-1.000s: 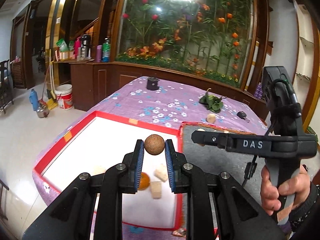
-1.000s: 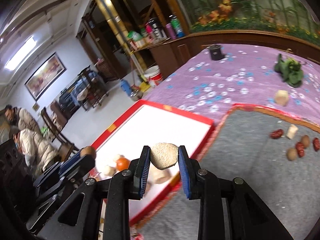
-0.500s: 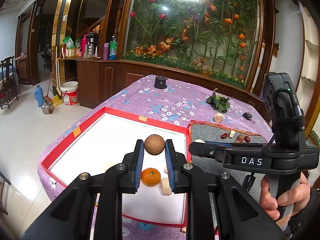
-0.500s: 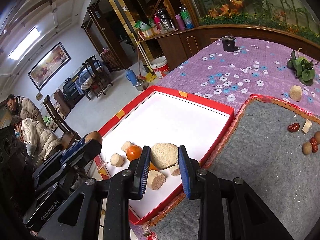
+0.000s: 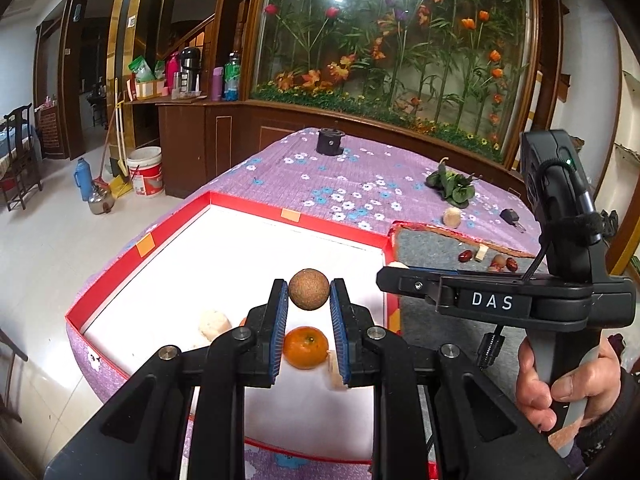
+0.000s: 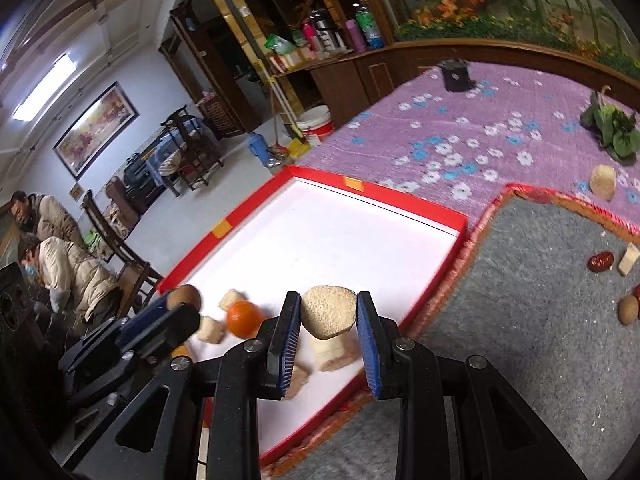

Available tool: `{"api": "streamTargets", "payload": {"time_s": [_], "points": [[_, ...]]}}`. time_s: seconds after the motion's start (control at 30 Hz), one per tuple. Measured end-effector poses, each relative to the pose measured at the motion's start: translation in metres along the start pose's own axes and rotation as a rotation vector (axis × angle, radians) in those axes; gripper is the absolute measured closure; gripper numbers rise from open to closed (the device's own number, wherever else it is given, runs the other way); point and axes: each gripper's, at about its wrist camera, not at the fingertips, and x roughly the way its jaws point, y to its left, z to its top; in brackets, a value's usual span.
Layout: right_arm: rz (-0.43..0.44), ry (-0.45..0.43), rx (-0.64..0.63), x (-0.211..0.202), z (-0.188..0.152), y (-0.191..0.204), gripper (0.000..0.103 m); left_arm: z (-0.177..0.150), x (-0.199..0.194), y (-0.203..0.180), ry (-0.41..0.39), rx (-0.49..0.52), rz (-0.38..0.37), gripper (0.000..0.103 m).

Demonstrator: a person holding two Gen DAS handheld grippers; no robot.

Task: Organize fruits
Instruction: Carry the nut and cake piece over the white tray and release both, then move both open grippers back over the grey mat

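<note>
My left gripper (image 5: 309, 297) is shut on a small round brown fruit (image 5: 309, 295), held above the near end of a red box with a white floor (image 5: 280, 256). An orange (image 5: 305, 347) and pale chunks (image 5: 214, 322) lie in the box under it. In the right wrist view my right gripper (image 6: 328, 316) is shut on a pale rough-skinned fruit piece (image 6: 328, 315) over the box's near right corner (image 6: 462, 227), above more pale chunks (image 6: 332, 354). The left gripper (image 6: 180, 300) shows at the lower left with its brown fruit.
A grey felt mat (image 6: 540, 320) right of the box carries red dates (image 6: 600, 261), a brown fruit (image 6: 627, 309) and a pale chunk (image 6: 629, 258). On the purple floral cloth (image 5: 360, 172) lie green leaves (image 5: 454, 190), a black cylinder (image 5: 330, 141) and a pale lump (image 5: 453, 216). Two seated people (image 6: 60, 264) are at the far left.
The right gripper has sunk toward the box's near right corner with its pale piece. In the left wrist view the camera tilted a little; the brown fruit stays gripped.
</note>
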Motion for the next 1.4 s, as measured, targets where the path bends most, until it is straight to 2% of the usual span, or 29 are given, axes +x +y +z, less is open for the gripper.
{"api": "streamTargets", "payload": {"time_s": [0.43, 0.8, 0.97, 1.03, 1.33, 1.4], "points": [[-0.034, 0.045, 0.018, 0.026, -0.002, -0.009, 0.075, -0.014, 0.033, 0.003, 0.102, 0.016, 0.060, 0.084], [-0.039, 0.046, 0.014, 0.024, -0.003, -0.008, 0.074, -0.013, 0.035, -0.005, 0.098, 0.050, 0.103, 0.084], [-0.039, 0.028, 0.021, 0.014, 0.000, -0.009, 0.071, -0.011, 0.035, -0.010, 0.103, 0.060, 0.073, 0.076], [-0.033, 0.015, 0.030, 0.007, 0.002, -0.010, 0.069, -0.011, 0.033, -0.013, 0.093, 0.073, 0.070, 0.060], [-0.042, -0.040, 0.065, -0.022, 0.006, -0.024, 0.067, -0.001, 0.013, -0.027, 0.028, 0.121, 0.075, 0.037], [-0.048, -0.053, 0.079, -0.029, 0.007, -0.033, 0.062, 0.000, 0.010, -0.033, 0.020, 0.131, 0.077, 0.030]]}}
